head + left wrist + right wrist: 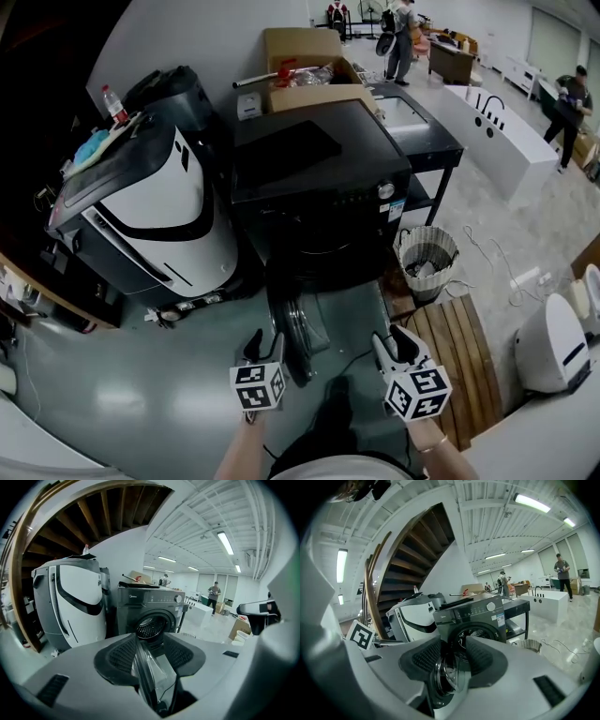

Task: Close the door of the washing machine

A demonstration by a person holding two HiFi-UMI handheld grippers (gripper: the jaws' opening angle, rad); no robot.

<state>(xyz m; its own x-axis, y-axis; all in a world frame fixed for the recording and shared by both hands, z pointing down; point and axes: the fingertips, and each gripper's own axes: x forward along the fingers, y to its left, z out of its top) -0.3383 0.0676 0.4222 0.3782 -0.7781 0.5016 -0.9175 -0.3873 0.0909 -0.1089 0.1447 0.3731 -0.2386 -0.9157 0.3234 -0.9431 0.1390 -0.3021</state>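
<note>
A dark front-loading washing machine (319, 187) stands in the middle of the head view. Its round door (298, 333) is swung wide open toward me, edge-on over the grey floor. My left gripper (265, 342) hovers just left of the door's outer edge and my right gripper (394, 342) some way to its right. Both are open and hold nothing. In the left gripper view the left gripper (150, 639) frames the door (152, 672) and the drum opening (151, 626). The right gripper (453, 644) frames the door's glass (445, 674) in front of the machine (476, 613).
A white and black appliance (150, 216) stands left of the washer. A wire basket (427, 258) and a wooden slat platform (459, 356) lie to the right, with a black table (422, 127) beside the washer. A cardboard box (305, 66) sits behind. People (401, 42) stand far back.
</note>
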